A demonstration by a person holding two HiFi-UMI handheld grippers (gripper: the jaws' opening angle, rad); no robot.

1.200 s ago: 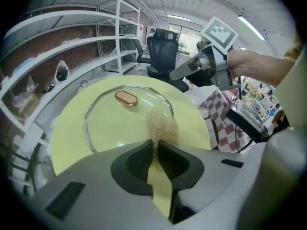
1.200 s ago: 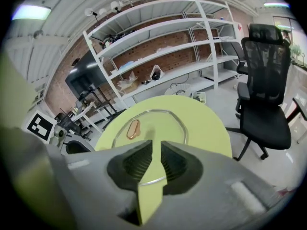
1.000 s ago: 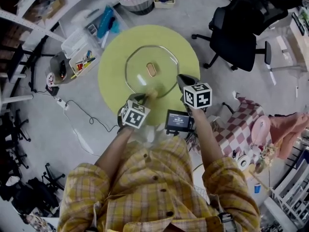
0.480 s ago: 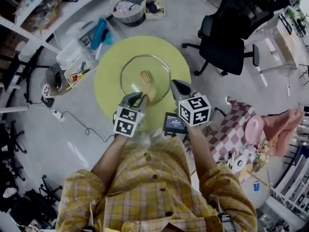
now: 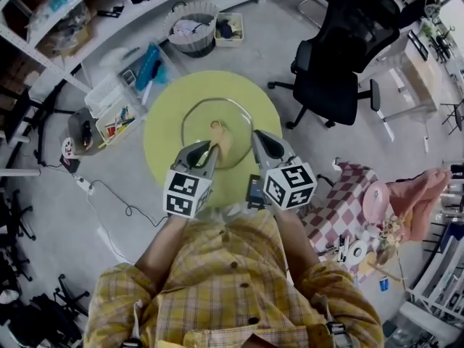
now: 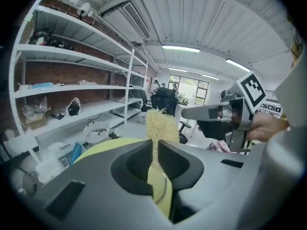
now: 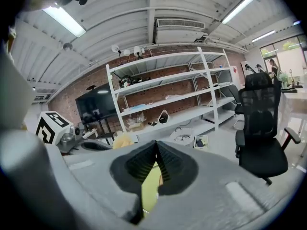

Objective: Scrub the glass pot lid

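The glass pot lid (image 5: 235, 118) lies flat on a round yellow-green table (image 5: 163, 133), its tan knob (image 5: 215, 125) at the centre. My left gripper (image 5: 206, 149) (image 6: 154, 150) is shut on a tan fibrous scrubber (image 5: 221, 142) (image 6: 160, 123), which rests on the glass just on the near side of the knob. My right gripper (image 5: 257, 138) (image 7: 154, 147) is shut, with its tip at the lid's right rim; I see nothing between its jaws. Whether it touches the rim is hidden.
A small device with a dark screen (image 5: 255, 188) sits at the table's near edge between my arms. A black office chair (image 5: 333, 64) stands to the right, plastic bins (image 5: 116, 104) to the left, and a basket (image 5: 192, 9) beyond. A checked cloth (image 5: 341, 194) lies at the right.
The left gripper has carried the scrubber from the lid's near rim in toward the knob. The right gripper has stayed at the right rim. The head view has shifted.
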